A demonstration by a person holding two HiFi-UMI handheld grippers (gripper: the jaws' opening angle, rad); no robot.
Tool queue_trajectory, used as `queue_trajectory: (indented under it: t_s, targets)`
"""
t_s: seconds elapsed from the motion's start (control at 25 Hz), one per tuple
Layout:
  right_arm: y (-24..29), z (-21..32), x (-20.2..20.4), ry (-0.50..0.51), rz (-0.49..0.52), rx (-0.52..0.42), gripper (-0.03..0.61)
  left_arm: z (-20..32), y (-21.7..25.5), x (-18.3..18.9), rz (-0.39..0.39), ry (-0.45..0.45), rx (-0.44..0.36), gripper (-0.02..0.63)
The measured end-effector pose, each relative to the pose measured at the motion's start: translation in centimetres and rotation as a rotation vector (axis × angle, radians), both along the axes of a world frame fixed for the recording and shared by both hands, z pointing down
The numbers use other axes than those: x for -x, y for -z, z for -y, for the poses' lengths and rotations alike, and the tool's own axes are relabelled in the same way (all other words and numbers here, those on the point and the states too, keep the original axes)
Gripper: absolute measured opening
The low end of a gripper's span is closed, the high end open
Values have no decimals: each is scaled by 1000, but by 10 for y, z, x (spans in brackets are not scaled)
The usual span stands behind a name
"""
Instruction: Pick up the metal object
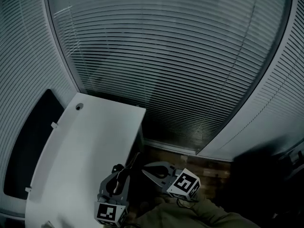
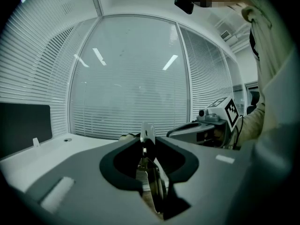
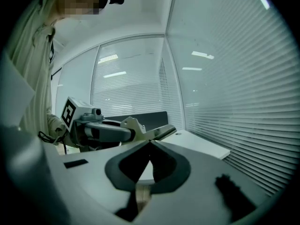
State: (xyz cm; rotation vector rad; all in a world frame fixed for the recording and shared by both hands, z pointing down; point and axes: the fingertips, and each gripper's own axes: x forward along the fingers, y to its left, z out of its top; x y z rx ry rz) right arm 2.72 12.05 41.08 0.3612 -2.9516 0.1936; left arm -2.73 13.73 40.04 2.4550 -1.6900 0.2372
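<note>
The left gripper [image 2: 149, 146] pinched a thin metal object [image 2: 147, 130] in narrow jaws beside the white surface [image 1: 90, 141], the right gripper [image 3: 150, 143] had its jaws together and empty; the object looked stiff, light, slippery, best gripped across its flat faces

No readable text, numbers or brands anywhere. Only square black-and-white patterns (markers, not lettering) showed on the left gripper [image 1: 126, 170] cube [image 1: 112, 213] and the right gripper [image 1: 144, 171] cube [image 1: 184, 183].

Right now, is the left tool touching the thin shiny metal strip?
Touching: left gripper view shows left tool clamped on the thin shiny metal strip.
</note>
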Motion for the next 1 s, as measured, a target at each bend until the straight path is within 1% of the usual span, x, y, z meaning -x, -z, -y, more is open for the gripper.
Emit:
queue_trajectory:
  t_s: [0.28,0.6,0.84,1.0]
  targets:
    - [1,-6,5,9,-15,25,5,-3,0,4,13,-13,12,103]
    - [-5,-5,13,30,-1,18,5,-5,-5,15,26,24,10,103]
    - [-6,-7,15,27,-2,17,5,-10,-10,20,13,49,25,103]
    - [-4,-6,15,19,-5,15,5,-10,-10,20,21,28,22,103]
